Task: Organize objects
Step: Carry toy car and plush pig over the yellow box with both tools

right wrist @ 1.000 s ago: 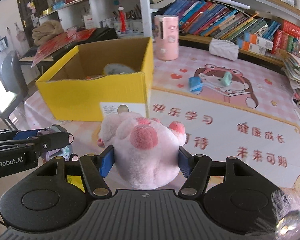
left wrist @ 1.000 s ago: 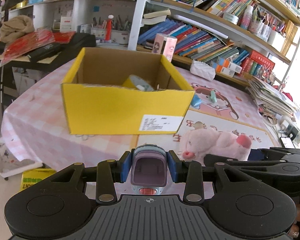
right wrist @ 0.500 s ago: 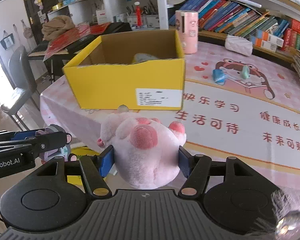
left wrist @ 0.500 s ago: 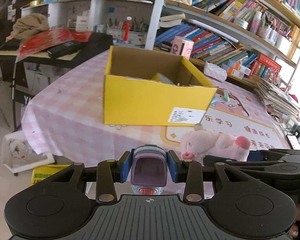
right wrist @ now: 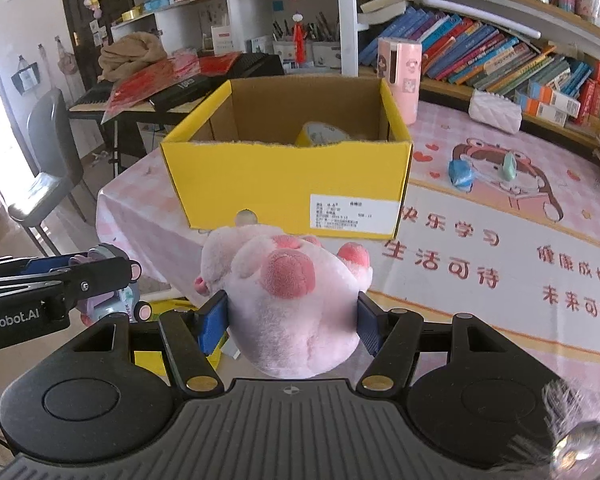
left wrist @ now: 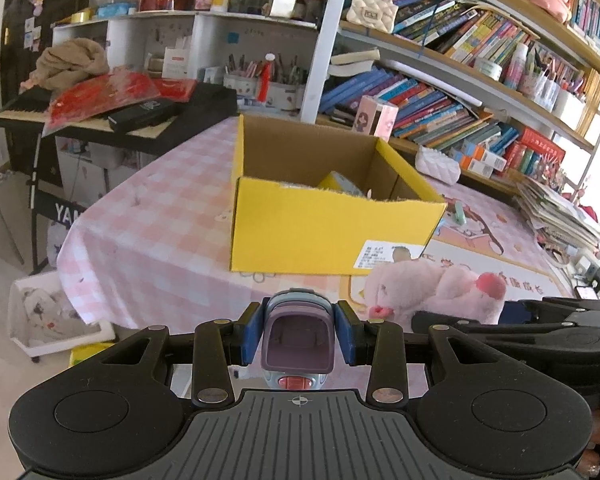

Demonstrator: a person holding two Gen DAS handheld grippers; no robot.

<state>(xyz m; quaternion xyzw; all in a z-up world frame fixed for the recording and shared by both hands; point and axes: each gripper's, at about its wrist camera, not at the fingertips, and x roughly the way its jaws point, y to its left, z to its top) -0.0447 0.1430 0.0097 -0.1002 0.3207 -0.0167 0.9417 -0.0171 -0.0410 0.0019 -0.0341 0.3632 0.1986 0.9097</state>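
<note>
Angling downward off the table's [right wrist: 480, 240] near edge, left gripper [left wrist: 298, 338] clamps a toy car [left wrist: 298, 344], right gripper [right wrist: 292, 320] squeezes a plush [right wrist: 288, 296]; arm lettering possibly reads "enRobot.AI".

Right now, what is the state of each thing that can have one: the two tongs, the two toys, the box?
Left tongs: shut on the toy car.
Toy car: gripped, off the table.
Right tongs: shut on the plush toy.
Plush toy: gripped, paws facing the box.
Yellow box: open on top, upright on the table, something already inside.
</note>
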